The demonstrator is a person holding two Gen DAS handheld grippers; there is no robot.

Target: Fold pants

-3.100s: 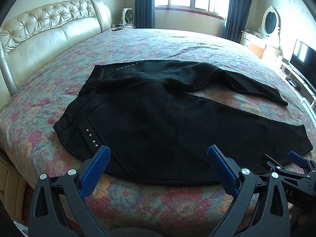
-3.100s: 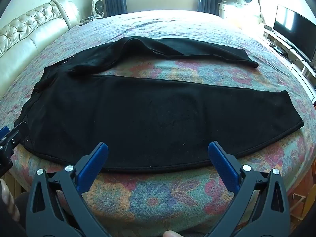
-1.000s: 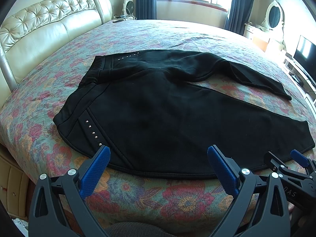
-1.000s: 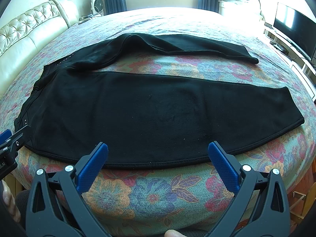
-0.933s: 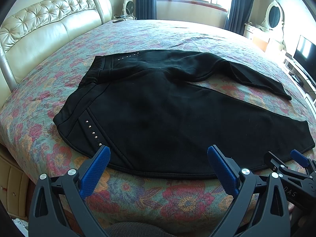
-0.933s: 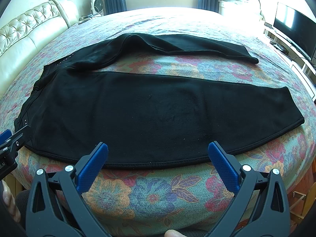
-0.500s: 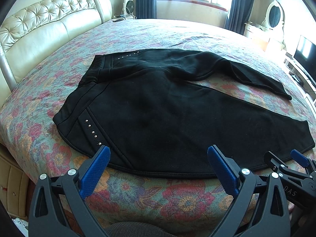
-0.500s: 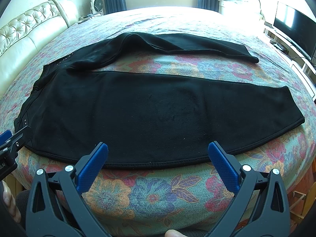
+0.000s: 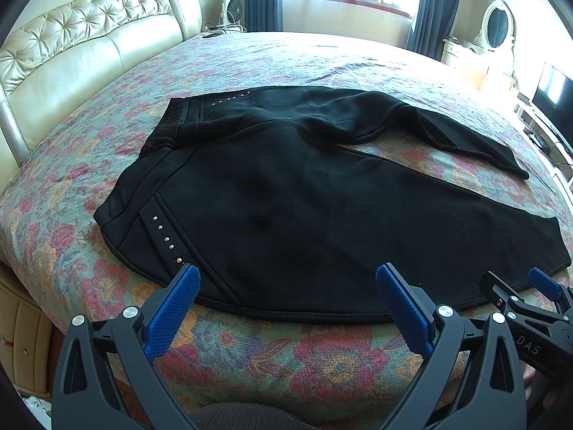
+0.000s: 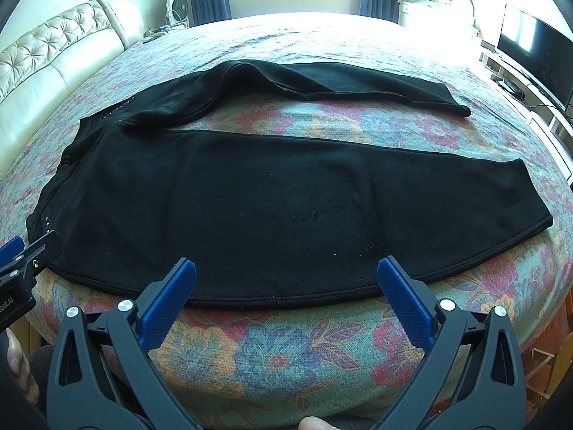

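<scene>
Black pants point(image 9: 286, 193) lay spread on the floral bedspread point(image 9: 322, 358), waistband at 9 o'clock, legs splayed toward 3. Left gripper point(image 9: 286, 294) hovered wide and empty over the near hem at 6; right gripper point(image 10: 286, 286) likewise, wide, empty. Risk: with the far leg point(image 10: 358, 82) rumpled, folding could trap creases.
</scene>
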